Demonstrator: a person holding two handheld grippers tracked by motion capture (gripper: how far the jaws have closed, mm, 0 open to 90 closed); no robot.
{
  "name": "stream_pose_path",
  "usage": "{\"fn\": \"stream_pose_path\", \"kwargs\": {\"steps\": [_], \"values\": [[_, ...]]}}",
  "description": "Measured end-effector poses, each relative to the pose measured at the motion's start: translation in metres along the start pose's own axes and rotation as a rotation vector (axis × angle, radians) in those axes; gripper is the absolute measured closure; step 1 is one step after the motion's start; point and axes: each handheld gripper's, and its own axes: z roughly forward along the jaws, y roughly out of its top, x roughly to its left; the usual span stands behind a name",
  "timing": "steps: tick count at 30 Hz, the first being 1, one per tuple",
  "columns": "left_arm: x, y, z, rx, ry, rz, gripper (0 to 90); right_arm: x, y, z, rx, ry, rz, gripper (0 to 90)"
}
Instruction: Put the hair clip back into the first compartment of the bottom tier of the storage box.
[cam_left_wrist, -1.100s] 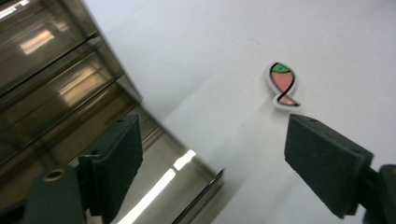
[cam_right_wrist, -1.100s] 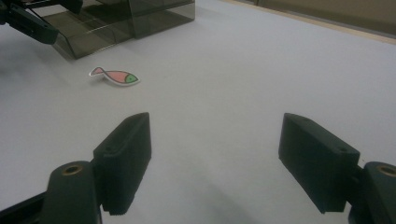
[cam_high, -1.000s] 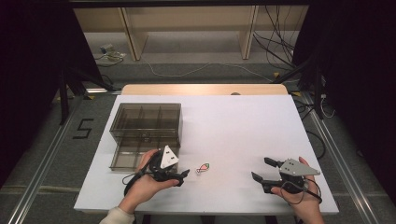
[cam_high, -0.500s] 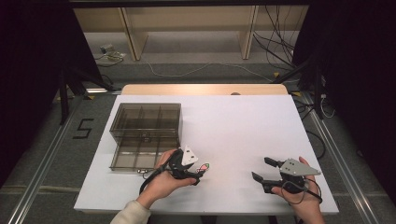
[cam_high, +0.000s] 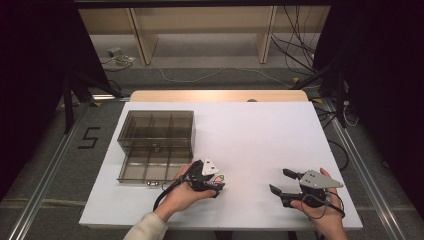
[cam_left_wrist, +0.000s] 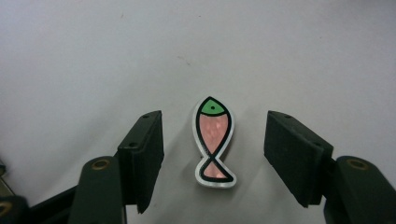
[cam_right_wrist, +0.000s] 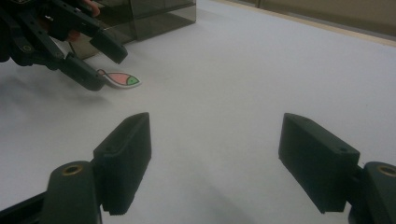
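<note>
From above we see the left gripper (cam_high: 216, 184) covering most of the fish tag (cam_left_wrist: 214, 141); its own view shows it whole: flat on the white bench (cam_high: 260, 135), green head, pink body, black outline. The jaws have just been closing and stand either side of it, apart. The right gripper (cam_high: 280, 181) gapes empty, well apart.

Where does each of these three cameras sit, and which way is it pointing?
High view: above the person's side, looking forward and down on the table; both hands show.
Left gripper view: rides the left gripper, looking down at the fish tag between its open jaws.
Right gripper view: rides the right gripper, looking low across the table.
Shared: the fish tag and the brown box.
</note>
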Motion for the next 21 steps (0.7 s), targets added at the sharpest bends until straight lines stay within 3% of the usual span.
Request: {"fn": "stream_pose_path", "kwargs": {"steps": [21], "values": [[-0.0007, -0.0027, 0.0051, 0.024, -0.034, -0.04, 45.8, -0.0001, 0.0, 0.0003, 0.002, 0.001, -0.003, 26.0]]}}
